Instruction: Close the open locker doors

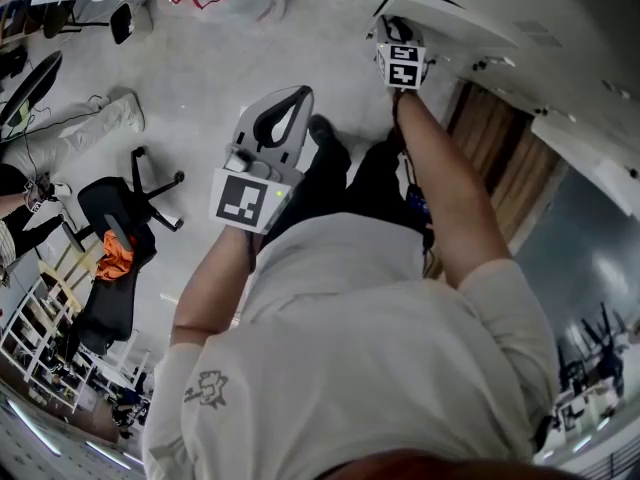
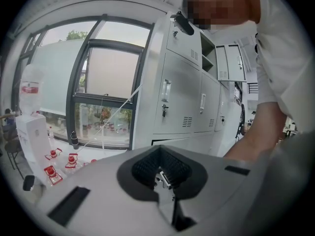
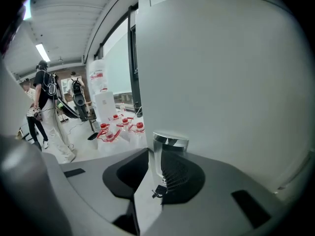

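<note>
The person is standing on a pale floor [image 1: 200,78] close to a bank of white lockers [image 2: 189,92], which is running along their right side. A black chair [image 1: 100,203] with an orange cloth [image 1: 115,255] on it is sitting toward the floor's left edge. Red-capped water jugs [image 3: 115,127] are crowding the floor near the window [image 2: 106,97], and other people [image 3: 42,107] are standing farther back. None of this is lying between the grippers and the lockers.

The right gripper [image 1: 393,26] is reaching out at arm's length to an open door [image 3: 221,82], whose white panel is filling the right half of the right gripper view. Its jaws are standing a little apart astride the door's edge. The ribbed right pad [image 3: 179,176] is lying against the panel, a dark gap is showing on the left side, and a chrome handle [image 3: 170,141] is sticking up just beyond the tips.

The left gripper [image 1: 298,98] is hanging in mid-air in front of the torso, well apart from the lockers. Its jaws are meeting with nothing between them. In its view another upper door [image 2: 231,63] is standing open.
</note>
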The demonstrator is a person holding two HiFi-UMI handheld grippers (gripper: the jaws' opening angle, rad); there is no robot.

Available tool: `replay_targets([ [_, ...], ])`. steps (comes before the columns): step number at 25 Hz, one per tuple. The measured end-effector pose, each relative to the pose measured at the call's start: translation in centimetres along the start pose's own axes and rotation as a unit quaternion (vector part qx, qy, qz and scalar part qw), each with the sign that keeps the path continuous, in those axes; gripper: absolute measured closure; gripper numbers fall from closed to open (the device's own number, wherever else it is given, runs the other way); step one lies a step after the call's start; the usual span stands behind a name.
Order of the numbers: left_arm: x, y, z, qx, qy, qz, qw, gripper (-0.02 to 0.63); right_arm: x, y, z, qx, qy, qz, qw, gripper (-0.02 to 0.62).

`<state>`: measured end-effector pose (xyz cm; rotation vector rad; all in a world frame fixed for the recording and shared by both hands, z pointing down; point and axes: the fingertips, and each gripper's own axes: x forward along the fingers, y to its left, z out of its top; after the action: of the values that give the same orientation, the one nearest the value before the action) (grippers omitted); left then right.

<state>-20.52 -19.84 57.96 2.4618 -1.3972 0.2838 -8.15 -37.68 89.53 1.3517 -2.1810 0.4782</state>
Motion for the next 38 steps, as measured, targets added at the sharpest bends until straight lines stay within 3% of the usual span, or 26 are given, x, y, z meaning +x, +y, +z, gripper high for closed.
replay_targets([
  [20,0.8,0.8,-0.2,-0.007,0.009,-0.006,0.9999,0.606,2.2,-1.3,1.9,0.022,0.003,-0.026,0.999,0.515],
  [29,0.5,0.3,-0.1,-0.011,0.005,-0.007,0.9999,0.606,2.0,-0.1,2.2,0.029,-0.002,0.005,1.000,0.412],
  [38,0.2,-1.3,-0.5,-0.013,0.007,-0.015,0.9998,0.606,1.3,0.0,2.0,0.049,-0.008,0.024,0.998,0.376],
])
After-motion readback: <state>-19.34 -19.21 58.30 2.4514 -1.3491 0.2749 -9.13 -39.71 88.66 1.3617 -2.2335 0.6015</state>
